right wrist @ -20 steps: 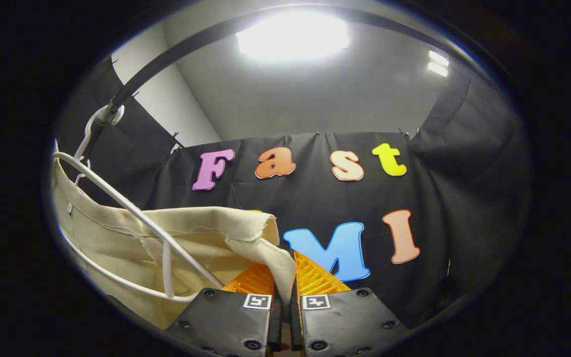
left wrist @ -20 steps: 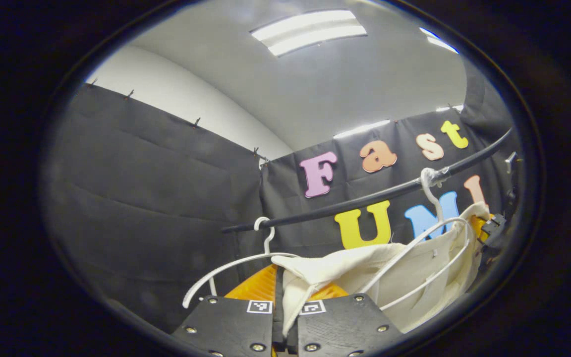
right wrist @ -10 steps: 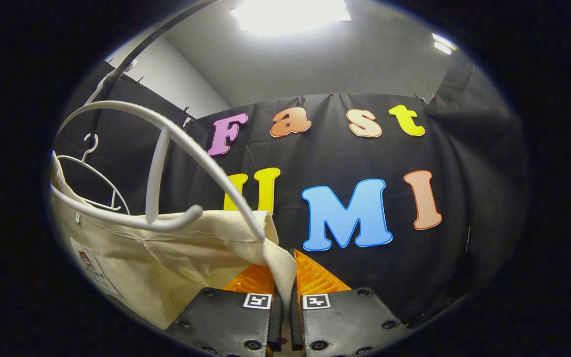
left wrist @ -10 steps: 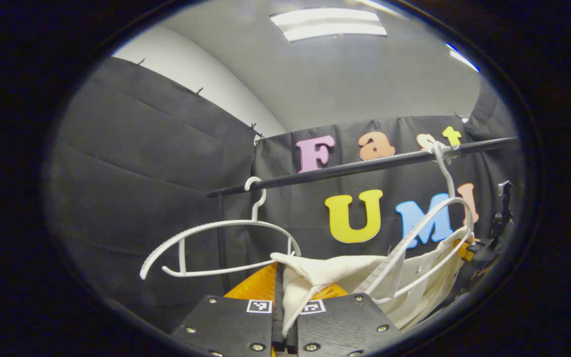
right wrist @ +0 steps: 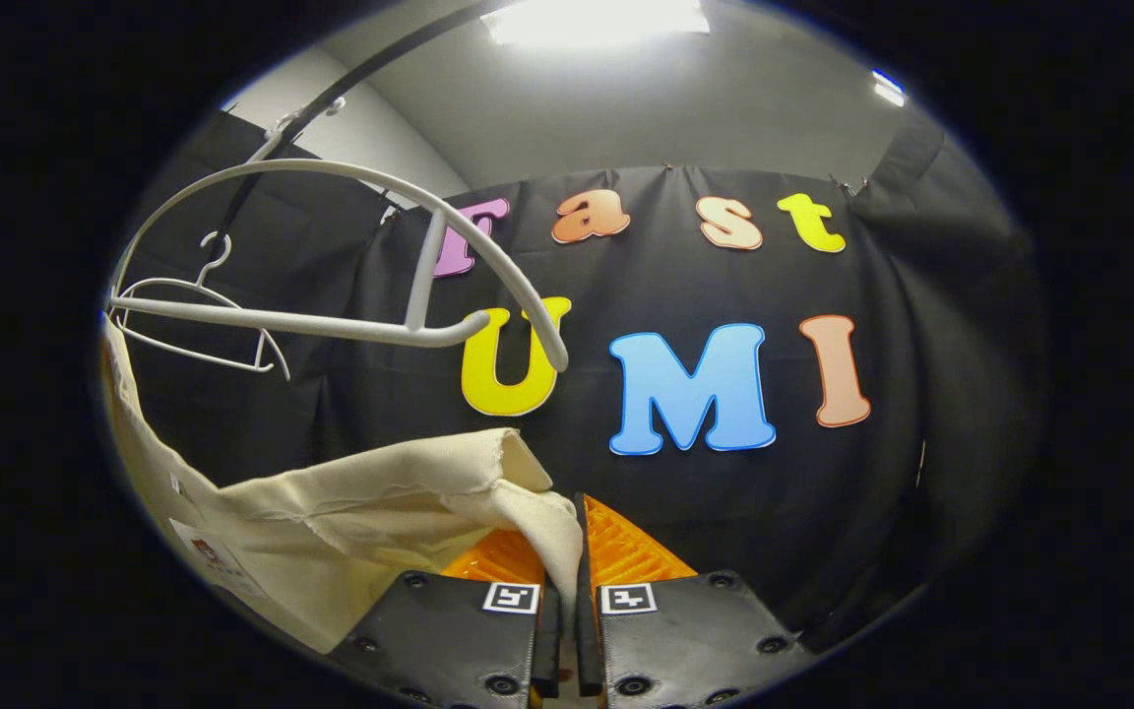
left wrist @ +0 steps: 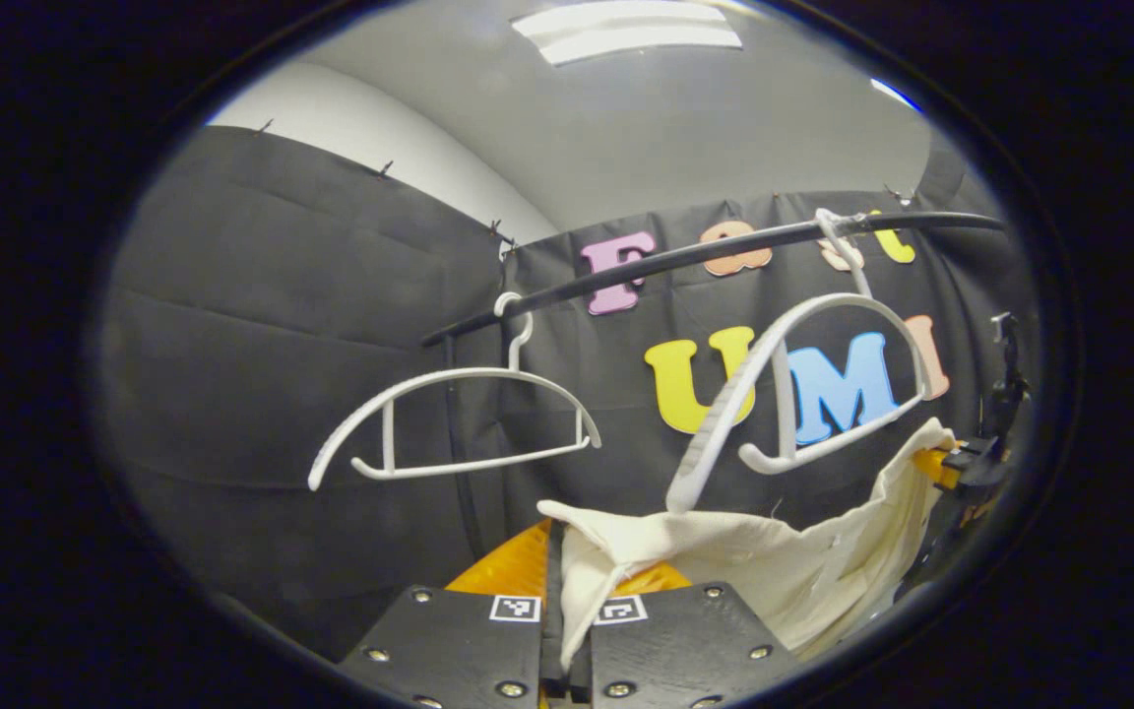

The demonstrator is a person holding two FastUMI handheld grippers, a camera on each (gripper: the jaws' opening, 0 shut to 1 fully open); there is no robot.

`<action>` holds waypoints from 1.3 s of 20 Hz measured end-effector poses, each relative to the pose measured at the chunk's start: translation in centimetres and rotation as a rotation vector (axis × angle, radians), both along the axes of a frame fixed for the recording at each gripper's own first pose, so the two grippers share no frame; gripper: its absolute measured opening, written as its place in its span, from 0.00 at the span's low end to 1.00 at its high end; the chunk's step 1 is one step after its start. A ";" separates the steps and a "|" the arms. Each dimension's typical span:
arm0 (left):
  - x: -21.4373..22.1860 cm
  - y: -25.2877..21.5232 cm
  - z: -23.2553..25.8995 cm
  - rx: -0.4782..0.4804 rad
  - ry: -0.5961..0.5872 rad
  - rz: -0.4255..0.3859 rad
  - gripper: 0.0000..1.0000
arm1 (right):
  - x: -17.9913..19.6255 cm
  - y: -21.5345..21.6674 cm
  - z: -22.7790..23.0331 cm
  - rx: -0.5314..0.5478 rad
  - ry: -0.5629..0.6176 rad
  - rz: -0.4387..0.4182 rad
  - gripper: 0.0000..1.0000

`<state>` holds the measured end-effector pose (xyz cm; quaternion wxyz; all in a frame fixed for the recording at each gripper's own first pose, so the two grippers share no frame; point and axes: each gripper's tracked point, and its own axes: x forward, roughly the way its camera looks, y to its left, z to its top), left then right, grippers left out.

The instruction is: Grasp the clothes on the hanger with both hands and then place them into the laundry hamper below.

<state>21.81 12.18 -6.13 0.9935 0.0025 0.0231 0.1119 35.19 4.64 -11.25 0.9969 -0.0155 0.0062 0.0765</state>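
In the left gripper view, start at the left. An empty spare hanger (left wrist: 454, 414) hangs from the black rail (left wrist: 685, 258) in the middle left of the frame. To the right of it hangs the second hanger (left wrist: 803, 389), tilted, with nothing on it. The cream cloth (left wrist: 774, 561) sits below that hanger, in the lower right, and no longer touches it. The left gripper (left wrist: 567, 615) at the bottom middle is closed tight on one corner of the cloth. The cloth runs from there to the right edge, where the right gripper (left wrist: 961, 468) pinches its far corner.

In the right gripper view, the bare hanger (right wrist: 331, 256) is in the upper left. The cloth (right wrist: 350, 532) lies in the lower left and reaches to the bottom middle. There the right gripper (right wrist: 562, 591) is closed on its other corner.

So the cloth is stretched sideways between the two grippers, long way across, like a little hammock. Each gripper has one end, so neither is nearer. The hamper is not in sight here. The task says it is below, so the next move is probably to bring both ends down together and keep the cloth level.
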 end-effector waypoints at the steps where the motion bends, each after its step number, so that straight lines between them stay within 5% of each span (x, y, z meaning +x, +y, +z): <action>1: -0.5 -0.5 -0.3 -0.005 0.005 -0.010 0.05 | -0.8 0.2 0.1 -0.001 0.001 0.006 0.07; 18: -4.3 -11.6 -5.2 -0.111 0.053 -0.249 0.05 | -15.2 9.1 -0.9 0.028 0.086 0.218 0.11; 26: -7.4 -14.0 -13.4 -0.137 0.174 -0.295 0.05 | -21.2 11.3 -8.4 -0.011 0.246 0.277 0.07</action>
